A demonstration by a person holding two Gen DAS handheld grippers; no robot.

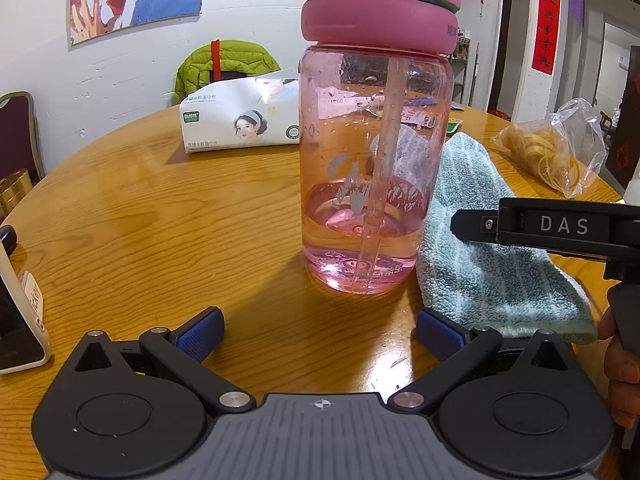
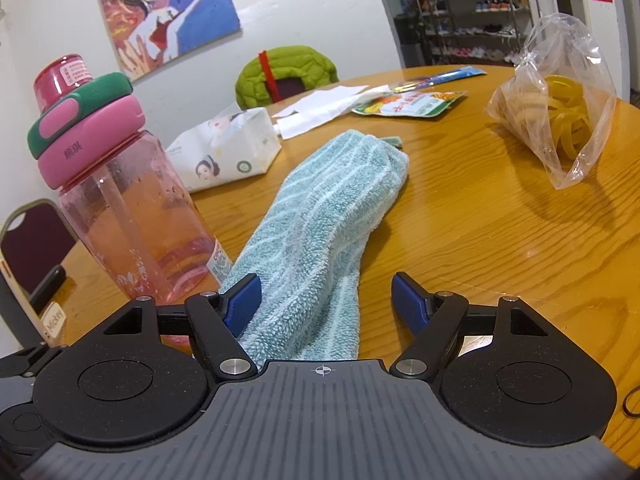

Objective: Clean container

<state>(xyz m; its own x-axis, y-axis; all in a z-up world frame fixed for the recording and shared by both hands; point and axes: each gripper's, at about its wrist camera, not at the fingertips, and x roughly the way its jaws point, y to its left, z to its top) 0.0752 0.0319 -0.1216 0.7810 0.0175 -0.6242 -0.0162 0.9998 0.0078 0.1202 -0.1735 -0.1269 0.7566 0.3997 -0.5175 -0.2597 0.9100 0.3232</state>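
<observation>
A clear pink bottle (image 1: 374, 168) with a pink and green lid and a straw inside stands upright on the round wooden table (image 1: 160, 220); a little liquid sits at its bottom. My left gripper (image 1: 320, 336) is open just in front of it, apart from it. A light blue striped towel (image 2: 324, 216) lies to the bottle's right (image 1: 480, 240). My right gripper (image 2: 326, 306) is open over the towel's near end, its left pad touching the cloth, the right pad clear of it. In the right wrist view the bottle (image 2: 136, 208) stands at the left.
A tissue pack (image 1: 244, 120) lies behind the bottle. A plastic bag of yellow rubber bands (image 2: 560, 120) sits at the right, snack wrappers and papers (image 2: 408, 106) farther back. A white device (image 1: 20, 320) stands at the left table edge. Chairs ring the table.
</observation>
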